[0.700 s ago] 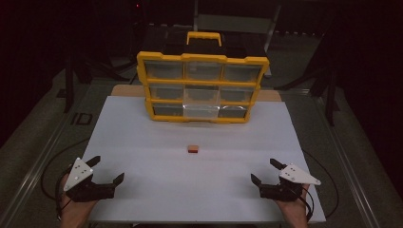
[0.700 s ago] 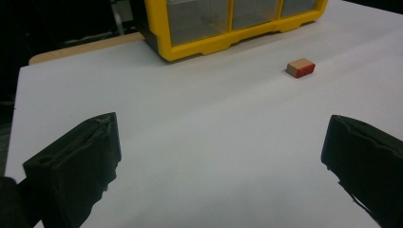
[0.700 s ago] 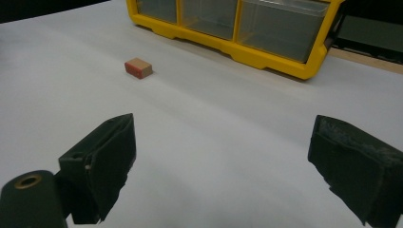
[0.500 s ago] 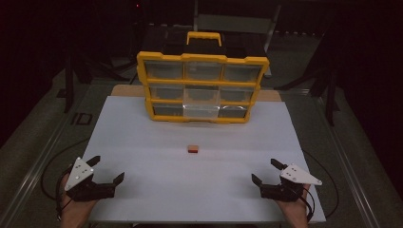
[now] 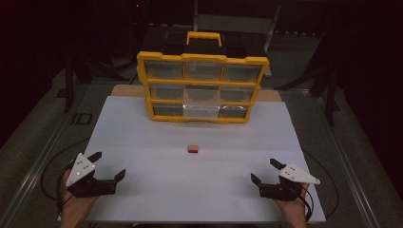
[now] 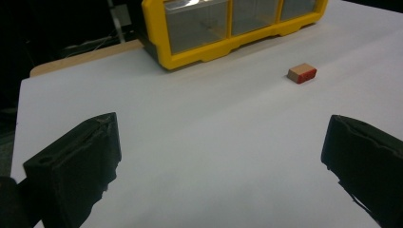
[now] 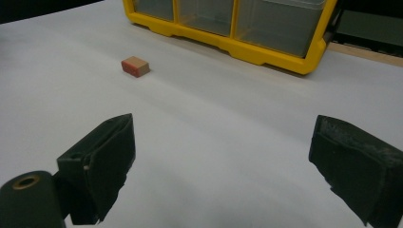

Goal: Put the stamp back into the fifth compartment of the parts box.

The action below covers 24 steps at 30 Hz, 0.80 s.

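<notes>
A small rectangular wooden block with a red side [image 5: 192, 148] lies alone near the middle of the white-topped counter [image 5: 142, 128], untouched. At twelve o'clock from it, toward the far edge of the white sheet, stands a yellow plastic organiser case with clear compartment drawers [image 5: 203, 88], tilted up so its front faces the person; one clear drawer in the bottom row [image 5: 201, 110] appears to stick out a little from the frame, though whether it is truly pulled open is hard to tell.

The left gripper [image 5: 108, 166] rests at about eight o'clock from the block, near the close edge of the counter, and the right gripper [image 5: 264, 171] sits at about four o'clock from it. Both are well apart from the block. In the left gripper view the black fingers [image 6: 76, 164] stand wide apart with nothing but bare counter between them, and the right gripper view shows its fingers [image 7: 102, 159] equally wide and empty.

Judging by this layout, the work is at its very start: nothing is grasped, the block is on the counter and not in any drawer. Reaching, gripping, carrying and stowing the block all appear to remain.
</notes>
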### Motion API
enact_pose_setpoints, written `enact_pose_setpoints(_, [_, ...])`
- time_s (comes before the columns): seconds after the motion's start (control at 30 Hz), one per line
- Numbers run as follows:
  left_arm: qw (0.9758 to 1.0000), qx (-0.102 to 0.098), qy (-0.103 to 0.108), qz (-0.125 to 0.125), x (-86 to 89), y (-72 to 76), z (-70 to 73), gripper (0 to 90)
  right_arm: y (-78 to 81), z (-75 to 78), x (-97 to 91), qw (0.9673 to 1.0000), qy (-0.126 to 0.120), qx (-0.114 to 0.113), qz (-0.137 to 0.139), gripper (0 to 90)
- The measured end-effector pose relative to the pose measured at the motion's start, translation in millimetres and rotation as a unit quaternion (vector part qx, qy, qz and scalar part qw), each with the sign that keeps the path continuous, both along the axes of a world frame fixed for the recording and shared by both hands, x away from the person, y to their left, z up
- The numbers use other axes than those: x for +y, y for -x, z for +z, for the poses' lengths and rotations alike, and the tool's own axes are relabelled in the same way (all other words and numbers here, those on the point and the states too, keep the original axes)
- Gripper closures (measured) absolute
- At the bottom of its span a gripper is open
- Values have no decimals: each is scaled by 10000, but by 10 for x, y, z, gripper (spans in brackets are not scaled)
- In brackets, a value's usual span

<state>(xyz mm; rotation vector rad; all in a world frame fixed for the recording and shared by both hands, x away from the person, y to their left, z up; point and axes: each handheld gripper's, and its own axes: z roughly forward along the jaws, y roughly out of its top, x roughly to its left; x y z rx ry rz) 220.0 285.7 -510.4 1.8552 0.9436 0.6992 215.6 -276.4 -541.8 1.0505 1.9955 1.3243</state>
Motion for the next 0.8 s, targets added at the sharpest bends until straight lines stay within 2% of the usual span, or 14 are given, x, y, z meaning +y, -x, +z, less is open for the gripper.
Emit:
enact_pose_setpoints(0.23, [10000, -55, -28, -61, -44, -40, 66, 4, -3, 0, -17, 10000, -35, -4, -52, 83])
enact_pose_setpoints(0.43, [9999, -10, -66, -75, -58, -93, 76, 4, -4, 0, -20, 10000, -35, -14, -65, 83])
enact_pose_setpoints(0.8, [9989, 171, -327, -297, -208, -338, 117, 3, -4, 6, -43, 9999, -86, -29, -90, 83])
